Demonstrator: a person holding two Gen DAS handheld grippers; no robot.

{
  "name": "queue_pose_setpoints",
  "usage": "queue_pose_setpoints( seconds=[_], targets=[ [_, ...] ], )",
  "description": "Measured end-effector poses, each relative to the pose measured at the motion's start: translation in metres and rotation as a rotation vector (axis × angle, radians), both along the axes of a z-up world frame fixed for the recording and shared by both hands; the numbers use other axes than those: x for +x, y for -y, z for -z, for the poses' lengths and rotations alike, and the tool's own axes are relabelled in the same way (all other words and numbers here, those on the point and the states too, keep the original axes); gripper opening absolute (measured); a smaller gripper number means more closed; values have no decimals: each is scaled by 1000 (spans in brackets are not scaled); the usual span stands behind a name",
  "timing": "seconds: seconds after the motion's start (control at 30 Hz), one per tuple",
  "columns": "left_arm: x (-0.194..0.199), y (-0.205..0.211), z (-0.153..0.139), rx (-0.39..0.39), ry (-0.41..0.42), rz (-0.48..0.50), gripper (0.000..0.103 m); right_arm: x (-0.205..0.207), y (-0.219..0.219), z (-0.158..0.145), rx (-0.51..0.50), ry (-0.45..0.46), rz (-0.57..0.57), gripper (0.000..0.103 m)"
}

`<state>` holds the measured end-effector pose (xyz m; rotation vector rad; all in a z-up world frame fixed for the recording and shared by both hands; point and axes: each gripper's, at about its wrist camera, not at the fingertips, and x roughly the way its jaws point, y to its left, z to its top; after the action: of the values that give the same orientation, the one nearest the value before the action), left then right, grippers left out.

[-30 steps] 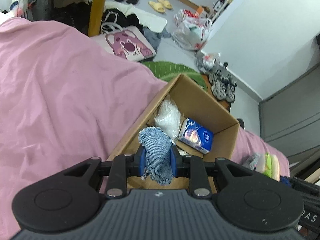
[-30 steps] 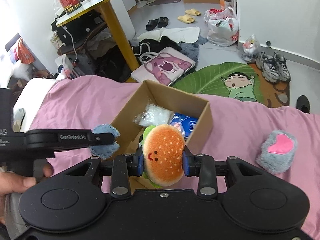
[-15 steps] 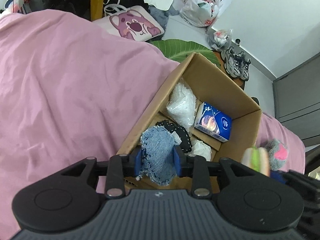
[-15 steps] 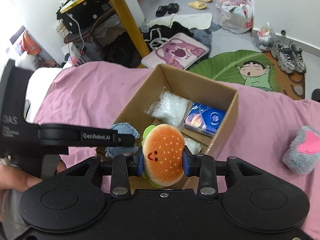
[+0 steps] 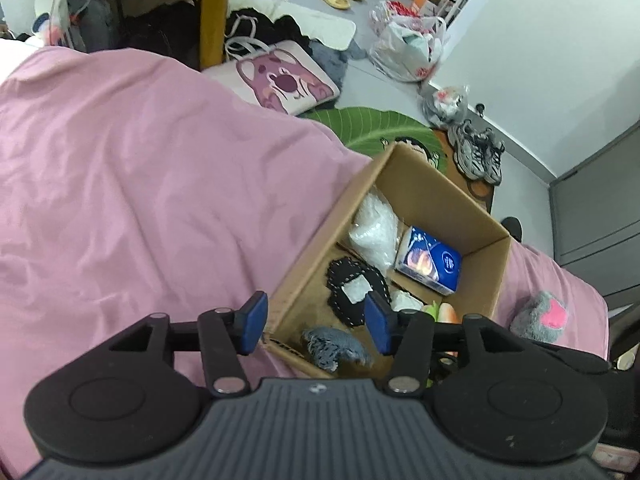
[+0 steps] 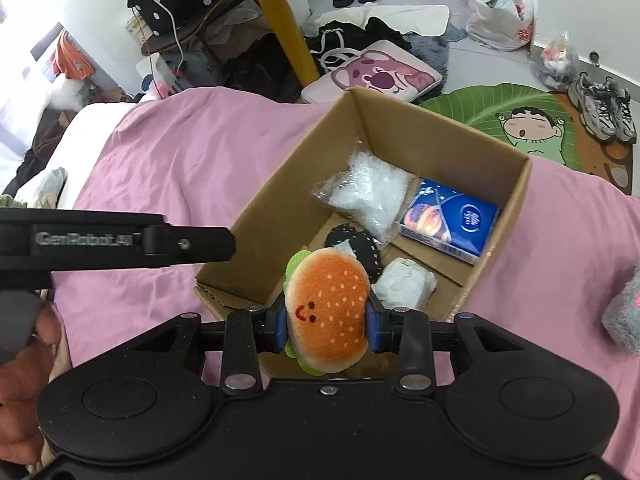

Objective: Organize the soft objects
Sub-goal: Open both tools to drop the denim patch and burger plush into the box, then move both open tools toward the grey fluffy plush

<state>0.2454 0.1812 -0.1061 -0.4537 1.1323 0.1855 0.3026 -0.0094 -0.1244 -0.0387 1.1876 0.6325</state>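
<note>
An open cardboard box (image 5: 424,184) (image 6: 436,136) sits on the pink bedspread (image 5: 140,184). My left gripper (image 5: 316,322) is open above the box's near corner, and a blue denim piece (image 5: 334,346) lies loose in the box just below it. My right gripper (image 6: 327,322) is shut on a plush burger (image 6: 327,312) over the near edge of the box. Inside lie a clear plastic bag (image 6: 368,196), a blue tissue pack (image 6: 450,218), a black patch (image 6: 360,246) and a white wad (image 6: 404,286). A grey plush with a pink heart (image 5: 538,314) rests on the bed to the right.
The left gripper's arm (image 6: 120,242) and a person's hand (image 6: 24,344) reach in from the left in the right wrist view. Beyond the bed's edge the floor holds a pink cushion (image 6: 384,76), a green leaf rug (image 6: 520,112), sneakers (image 6: 604,106), bags, slippers and a yellow table leg (image 6: 276,20).
My left gripper has opened and the denim piece has dropped into the box. My right gripper with the burger has moved closer over the box.
</note>
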Motion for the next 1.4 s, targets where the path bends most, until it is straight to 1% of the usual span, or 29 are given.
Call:
queue_pose_setpoints(
  seconds=[0.13, 0.23, 0.27, 0.3, 0.33, 0.4, 0.43, 0.47, 0.5, 0.57, 0.6, 0.7, 0.83, 0.9, 0.97, 1.1, 1.17, 1.23, 1.27, 1.3, 1.33, 1.4],
  targets=[
    [-5, -4, -12, 18, 10, -8, 53, 2, -9, 3, 4, -16, -11, 36],
    [-15, -10, -24, 22, 36, -31, 54, 3, -16, 7, -3, -20, -21, 36],
    [-18, -12, -27, 26, 43, -41, 58, 4, -18, 9, -3, -24, -19, 36],
    [-21, -14, -30, 28, 52, -53, 65, 4, -21, 10, -5, -29, -21, 36],
    [-24, -15, -32, 27, 63, -62, 68, 3, -23, 11, -8, -31, -24, 38],
    [-28, -16, -36, 40, 82, -79, 80, 0, -27, 11, -27, -20, -32, 50],
    [-30, -15, -39, 61, 85, -84, 82, -2, -28, 10, -38, -5, -30, 54],
    [-33, -15, -43, 90, 91, -89, 85, -4, -27, 8, -39, 5, -25, 63],
    [-35, -14, -47, 118, 104, -89, 86, -5, -25, 5, -22, 6, -23, 68],
    [-39, -11, -53, 144, 121, -86, 86, -8, -20, -2, 14, 2, -20, 72],
    [-41, -10, -56, 146, 130, -92, 86, -9, -18, -5, 22, 9, -21, 75],
    [-48, -10, -60, 140, 148, -122, 86, -15, -12, -18, 31, 65, -25, 82],
    [-59, -9, -66, 150, 179, -161, 86, -18, 1, -30, 63, 95, 0, 85],
    [-63, -5, -70, 169, 189, -157, 86, -22, 9, -36, 85, 120, 13, 92],
    [-67, -1, -74, 181, 195, -149, 86, -26, 17, -42, 98, 150, 23, 96],
    [-73, 8, -81, 190, 200, -131, 86, -31, 33, -53, 120, 183, 25, 97],
    [-75, 15, -87, 216, 198, -120, 86, -34, 39, -59, 122, 204, 7, 98],
    [-81, 20, -91, 222, 217, -124, 86, -39, 45, -66, 118, 236, -15, 100],
    [-83, 23, -94, 218, 223, -121, 87, -41, 47, -69, 116, 245, -21, 103],
    [-84, 25, -96, 213, 226, -117, 92, -43, 51, -72, 116, 255, -24, 103],
    [-86, 28, -98, 213, 228, -114, 93, -45, 55, -75, 115, 262, -23, 103],
    [-91, 37, -106, 235, 244, -107, 97, -48, 65, -82, 119, 277, -13, 103]
  ],
)
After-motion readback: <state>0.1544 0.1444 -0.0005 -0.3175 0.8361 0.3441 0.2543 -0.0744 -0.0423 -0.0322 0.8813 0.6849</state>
